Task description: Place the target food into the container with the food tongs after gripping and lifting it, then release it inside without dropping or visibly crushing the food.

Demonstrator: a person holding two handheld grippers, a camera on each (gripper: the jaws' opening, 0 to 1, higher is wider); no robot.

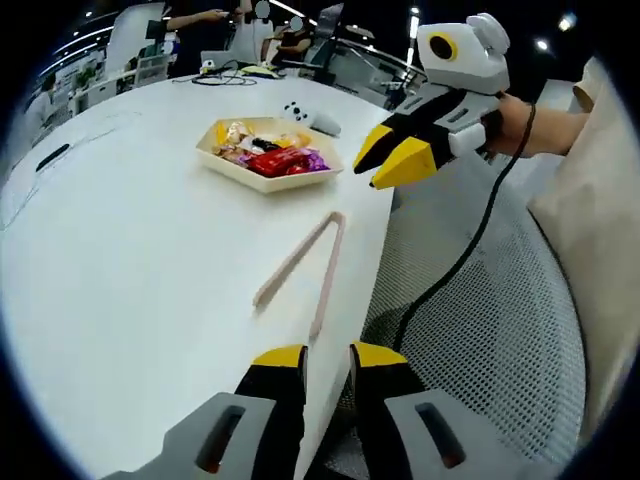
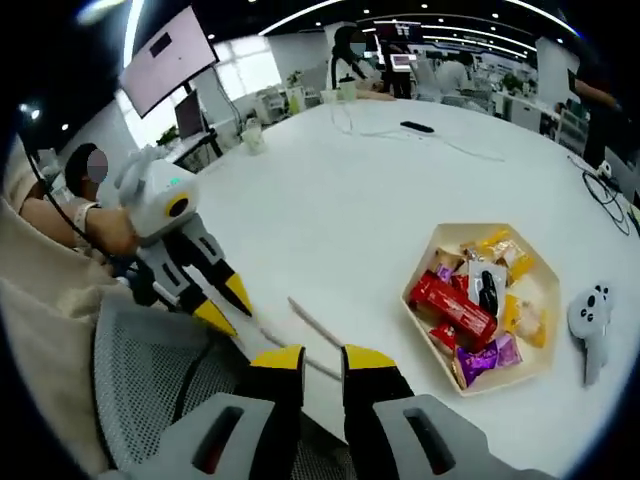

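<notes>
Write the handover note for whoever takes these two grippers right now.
Left gripper: open, empty, just short of the tongs.
Right gripper: empty, jaws nearly together, held above the table edge.
Tongs: lying flat on the white table, untouched.
Tray: beyond the tongs, holding wrapped snacks.
Done: nothing yet.
Left: pick up tongs, grip one snack, lift, release in the container.

- Right gripper (image 2: 310, 358) low in the right gripper view, yellow tips a little apart, nothing between them.
- Left gripper (image 2: 225, 305) coming in from the left, tips hanging just off the white table (image 2: 330, 170) edge.
- Pale tongs (image 2: 315, 325) lying on the table, partly hidden behind the jaws.
- Hexagonal tray (image 2: 545, 375) of wrapped snacks off to the right, red packet (image 2: 450, 308) in the middle.
- Small white controller (image 2: 590, 315) just beside the tray.
- Mesh chair (image 2: 150, 390) at lower left.
</notes>
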